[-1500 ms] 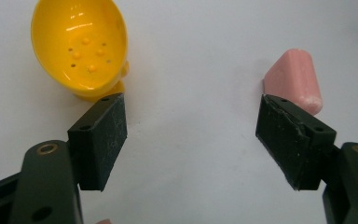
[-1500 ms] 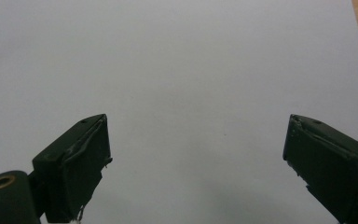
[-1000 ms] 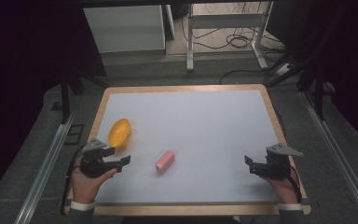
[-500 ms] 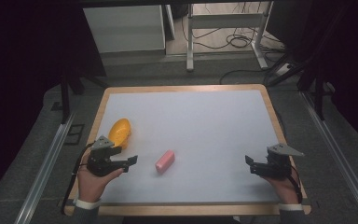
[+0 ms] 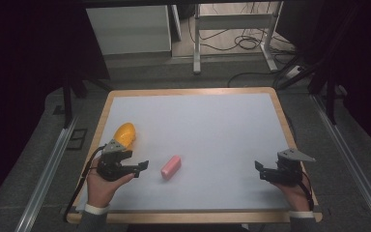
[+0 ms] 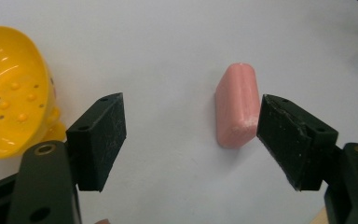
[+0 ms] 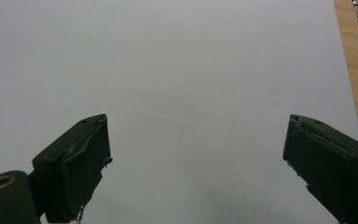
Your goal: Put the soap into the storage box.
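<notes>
While my left claw hovers wide near the table's left edge, the pink bar lies just beside it. Closer, the bar looks stiff, light, slippery; I'd pinch its long sides. My right claw gapes wide too.

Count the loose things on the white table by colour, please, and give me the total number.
Yellow: 1, the perforated yellow scoop, beside the left claw.
Pink: 1, the pink block, lying ahead of the left claw.
Total: 2 things on the table. The right claw is open over bare table.
</notes>
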### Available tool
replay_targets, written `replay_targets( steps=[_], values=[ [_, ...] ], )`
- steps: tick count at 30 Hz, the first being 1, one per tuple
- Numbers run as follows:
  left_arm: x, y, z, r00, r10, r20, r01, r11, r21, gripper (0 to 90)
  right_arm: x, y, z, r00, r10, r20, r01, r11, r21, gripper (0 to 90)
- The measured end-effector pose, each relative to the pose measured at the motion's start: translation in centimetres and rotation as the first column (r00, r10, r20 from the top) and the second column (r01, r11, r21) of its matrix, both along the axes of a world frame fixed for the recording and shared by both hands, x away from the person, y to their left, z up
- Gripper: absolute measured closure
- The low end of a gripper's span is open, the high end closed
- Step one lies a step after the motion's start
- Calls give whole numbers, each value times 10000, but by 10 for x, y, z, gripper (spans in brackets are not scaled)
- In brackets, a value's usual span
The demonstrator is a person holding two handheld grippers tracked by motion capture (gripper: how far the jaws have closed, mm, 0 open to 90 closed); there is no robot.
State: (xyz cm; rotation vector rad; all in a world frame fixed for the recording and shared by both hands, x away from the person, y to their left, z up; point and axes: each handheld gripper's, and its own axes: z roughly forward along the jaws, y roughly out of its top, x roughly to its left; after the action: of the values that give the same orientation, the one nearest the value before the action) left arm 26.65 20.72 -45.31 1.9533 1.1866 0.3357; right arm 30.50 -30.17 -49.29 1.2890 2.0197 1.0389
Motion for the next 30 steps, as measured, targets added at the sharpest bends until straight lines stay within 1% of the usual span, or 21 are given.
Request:
replay_targets(
  steps=[7,13,14,19,22,26,29,30],
  values=[
    [3,-6,1,9999,-162,-46,163,9997,157,242,0,0,-1,10000,-11,-33,11,10000,-39,69],
    [7,-11,4,9997,-234,-52,235,9992,308,241,0,0,-1,10000,-42,-12,42,10000,-44,69],
    [8,-12,4,9996,-270,-68,272,9994,234,241,0,0,-1,10000,-52,-9,52,10000,-73,69],
    [11,-19,0,9990,-402,-186,409,9983,414,240,1,1,-1,10000,-55,-58,54,9999,-111,69],
    [13,-25,-2,9984,-497,-267,512,9971,567,239,1,1,-2,9999,-72,-79,71,9999,-130,69],
    [14,-33,-3,9974,-644,-314,664,9955,671,239,1,1,-3,9999,-59,-96,57,9998,-179,69],
    [15,-40,-5,9963,-783,-349,806,9942,708,238,1,2,-4,9999,-63,-106,61,9998,-189,69],
    [15,-41,-6,9958,-826,-399,849,9945,613,238,1,2,-4,9999,-66,-108,63,9998,-196,69]
  ],
)
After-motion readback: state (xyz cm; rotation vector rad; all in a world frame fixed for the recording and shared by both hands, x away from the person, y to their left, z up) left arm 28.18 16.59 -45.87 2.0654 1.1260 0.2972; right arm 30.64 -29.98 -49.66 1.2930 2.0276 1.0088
